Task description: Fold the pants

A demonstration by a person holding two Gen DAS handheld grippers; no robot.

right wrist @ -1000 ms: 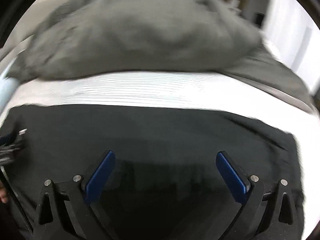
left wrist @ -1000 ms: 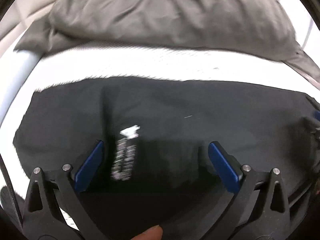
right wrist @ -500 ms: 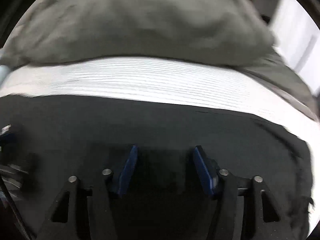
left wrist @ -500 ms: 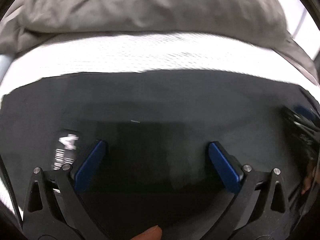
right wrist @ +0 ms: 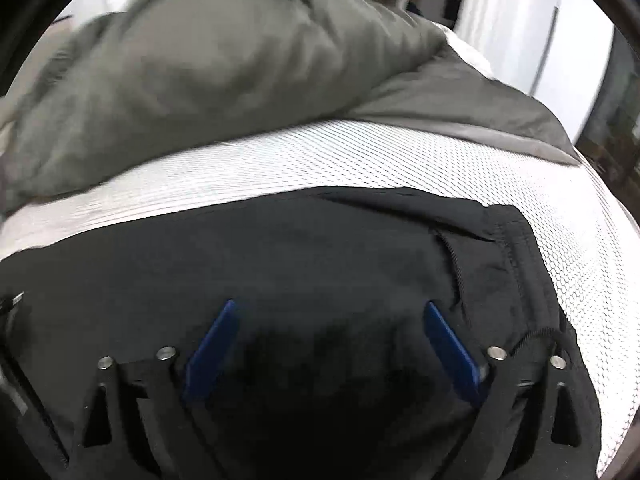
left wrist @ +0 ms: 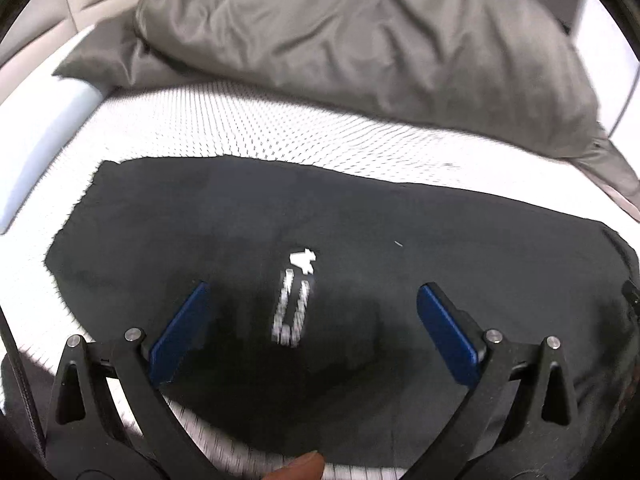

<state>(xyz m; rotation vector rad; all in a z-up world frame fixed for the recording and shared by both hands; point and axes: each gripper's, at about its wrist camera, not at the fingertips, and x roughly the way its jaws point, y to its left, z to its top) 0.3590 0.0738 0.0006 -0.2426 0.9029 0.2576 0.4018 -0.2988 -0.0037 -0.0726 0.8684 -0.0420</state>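
Note:
Black pants (left wrist: 224, 240) lie flat across a white mesh-patterned bed, with a white printed logo (left wrist: 298, 296) on the cloth. My left gripper (left wrist: 312, 292) hovers over that logo, its blue pads (left wrist: 180, 332) spread wide and nothing between them. In the right wrist view the same pants (right wrist: 320, 248) fill the lower half, and a stitched hem (right wrist: 516, 248) shows at their right end. My right gripper (right wrist: 332, 312) hangs above the black cloth, its jaws opening wide, with no fabric pinched between the blue pads (right wrist: 452, 352).
A bulky grey duvet (left wrist: 360, 40) is heaped behind the pants on the white mattress (left wrist: 240, 120); it shows too in the right wrist view (right wrist: 200, 80). A pale blue bolster (left wrist: 52, 144) runs along the left edge. A fingertip (left wrist: 300, 468) peeks in at the bottom.
The right gripper's jaws narrowed half a second ago and are wide again now. Both views shifted sideways and back; the logo is again between the left pads.

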